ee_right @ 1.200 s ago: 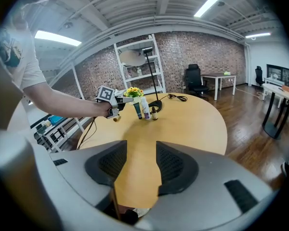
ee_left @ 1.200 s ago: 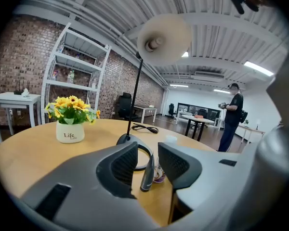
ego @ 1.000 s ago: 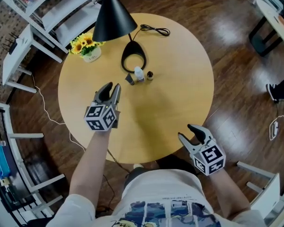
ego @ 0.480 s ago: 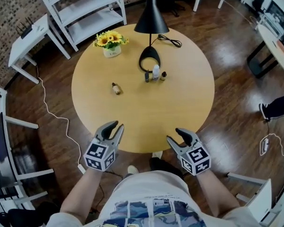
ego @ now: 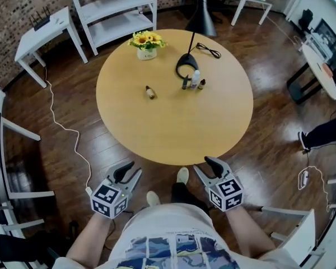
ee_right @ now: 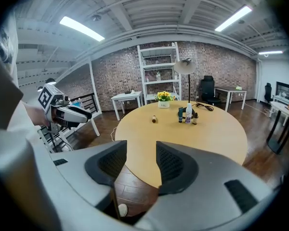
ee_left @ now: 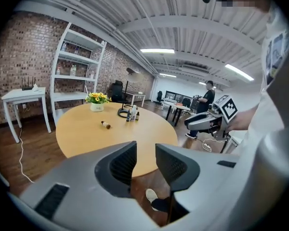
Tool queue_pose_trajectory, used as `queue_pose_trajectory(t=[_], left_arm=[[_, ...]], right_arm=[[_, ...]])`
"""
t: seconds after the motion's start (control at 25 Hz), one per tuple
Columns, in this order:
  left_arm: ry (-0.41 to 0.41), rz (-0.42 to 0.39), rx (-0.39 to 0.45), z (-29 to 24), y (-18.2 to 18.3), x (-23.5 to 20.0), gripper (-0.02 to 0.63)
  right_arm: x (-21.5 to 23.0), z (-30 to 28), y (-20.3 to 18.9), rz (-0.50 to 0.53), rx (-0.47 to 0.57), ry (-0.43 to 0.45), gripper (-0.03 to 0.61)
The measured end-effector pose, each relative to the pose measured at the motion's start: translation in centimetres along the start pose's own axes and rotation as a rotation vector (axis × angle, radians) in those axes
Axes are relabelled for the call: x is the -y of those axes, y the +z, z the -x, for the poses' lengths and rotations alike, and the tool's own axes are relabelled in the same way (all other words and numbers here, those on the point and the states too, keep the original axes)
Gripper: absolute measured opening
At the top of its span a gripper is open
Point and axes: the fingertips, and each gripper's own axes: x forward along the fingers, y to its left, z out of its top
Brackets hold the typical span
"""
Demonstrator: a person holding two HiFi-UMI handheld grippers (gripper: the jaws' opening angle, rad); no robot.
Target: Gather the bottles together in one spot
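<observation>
Holding both claws over the wood floor [ego: 257,144], you are standing back from the round table [ego: 173,133], and only the head view is showing that gap. Your left gripper [ego: 131,170] is showing a narrow slit between jaws that have just been closing, with nothing between them. Your right gripper [ego: 203,165] is showing its jaws wider apart, also empty. Three bottles are standing together on the far side beside the lamp base [ego: 185,67]: a dark bottle [ego: 185,83], a white bottle [ego: 195,79] and a small brown bottle [ego: 202,84]. A fourth brown bottle [ego: 150,92] is lying on its side, apart to their left. The left gripper view alone is catching a person [ee_left: 208,96] standing in the background. The right gripper view is showing the lamp's shade [ee_right: 185,66] side-on.
</observation>
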Motion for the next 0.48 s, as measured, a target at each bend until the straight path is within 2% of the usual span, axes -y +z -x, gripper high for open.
queue_pose_trajectory(t=[0.08,0.2,0.36,0.48], left_arm=[[0.004,0.015,-0.025,1.6,-1.5,0.9,0.100],[-0.029,0.084,-0.031,3.0,-2.9,2.3,0.100],[-0.036,0.065,-0.036,4.5,-4.1,2.6,0.101],[-0.057,0.110,0.003,5.0,-3.7,2.5,0.103]], right_arm=[[-1.4,0.7,-0.6,0.006,-0.005,0.000,0.218],[-2.8,1.4,-1.3,0.010,-0.009,-0.002,0.218],[-4.5,1.5,-1.9,0.013,-0.014,-0.005,0.218],[-5.0,1.6,-1.8,0.018,-0.007,-0.003,0.218]])
